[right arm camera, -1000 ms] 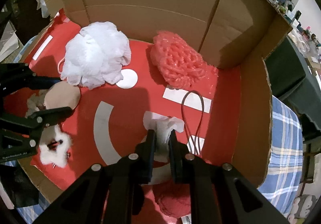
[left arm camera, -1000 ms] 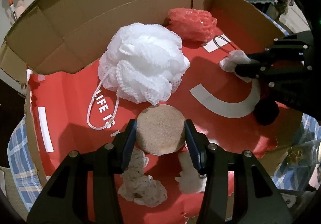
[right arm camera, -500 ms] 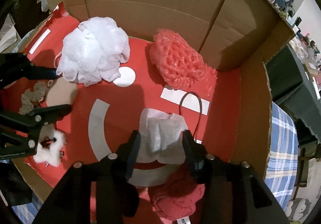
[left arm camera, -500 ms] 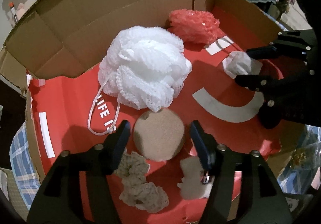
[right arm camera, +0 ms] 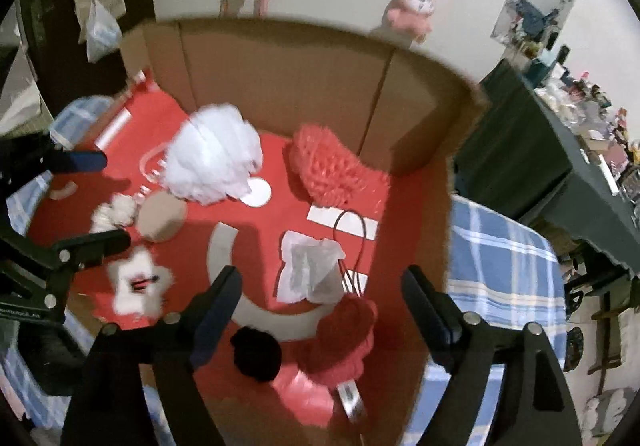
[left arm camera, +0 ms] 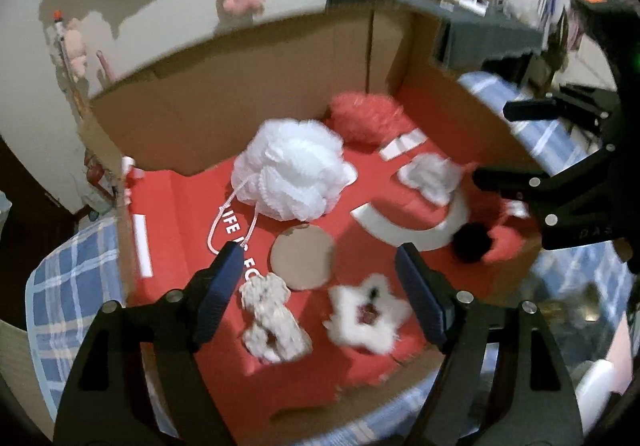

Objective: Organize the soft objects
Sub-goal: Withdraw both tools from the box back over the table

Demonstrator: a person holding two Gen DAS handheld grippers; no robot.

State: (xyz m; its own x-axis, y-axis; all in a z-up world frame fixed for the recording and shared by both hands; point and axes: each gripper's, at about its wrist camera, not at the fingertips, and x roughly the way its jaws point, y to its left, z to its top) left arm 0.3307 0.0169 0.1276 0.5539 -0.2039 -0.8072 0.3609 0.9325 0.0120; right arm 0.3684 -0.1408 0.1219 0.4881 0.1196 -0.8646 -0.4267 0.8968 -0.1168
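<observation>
Your left claw (left arm camera: 320, 270) was opening, empty, above the flat round tan pad (left arm camera: 303, 259) on the box's (left arm camera: 256, 86) red floor. Your right claw (right arm camera: 322, 296) was opening too, over the crumpled white cloth (right arm camera: 308, 270). A fluffy white mesh puff (left arm camera: 292, 174) sat nearby.

One white loofah (left arm camera: 294, 174), one coral loofah (left arm camera: 366, 118), one round sponge (left arm camera: 303, 260).

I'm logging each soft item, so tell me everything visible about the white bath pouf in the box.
The white bath pouf is a fluffy ball of gathered mesh, plastic netting by its look, with a white cord loop trailing toward the camera in the left wrist view. It rests on the red floor of the cardboard box, near the back wall. Its lower edge seems to touch the tan round pad. Neither gripper touches it.
</observation>
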